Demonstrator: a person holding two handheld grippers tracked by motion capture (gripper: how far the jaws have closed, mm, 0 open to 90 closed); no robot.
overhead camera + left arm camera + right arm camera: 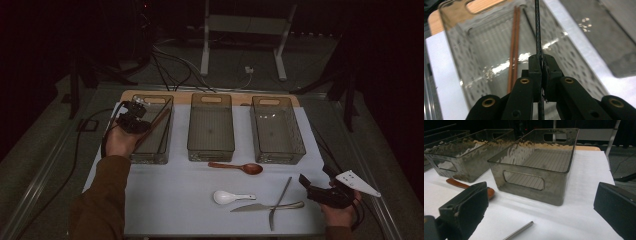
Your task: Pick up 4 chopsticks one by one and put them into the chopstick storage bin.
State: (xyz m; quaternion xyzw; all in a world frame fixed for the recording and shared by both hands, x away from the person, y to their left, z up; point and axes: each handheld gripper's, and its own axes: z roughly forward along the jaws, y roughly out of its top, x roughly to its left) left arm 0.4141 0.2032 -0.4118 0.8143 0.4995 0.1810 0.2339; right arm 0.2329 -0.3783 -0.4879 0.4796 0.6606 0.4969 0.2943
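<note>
3 clear bins: left (159,145), middle (210,147), right (278,150). 2 spoons: wooden (239,167), white (229,197). 1 knife (265,206). 2 brown chopsticks (514,50), 1 dark chopstick (538,30).

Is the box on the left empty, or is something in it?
Not empty. The left box has two brown chopsticks lying on its floor, and the left gripper holds a dark chopstick over it.

A dim lab: cables (170,65) and a rig stand (245,30) behind the table (165,200).
</note>
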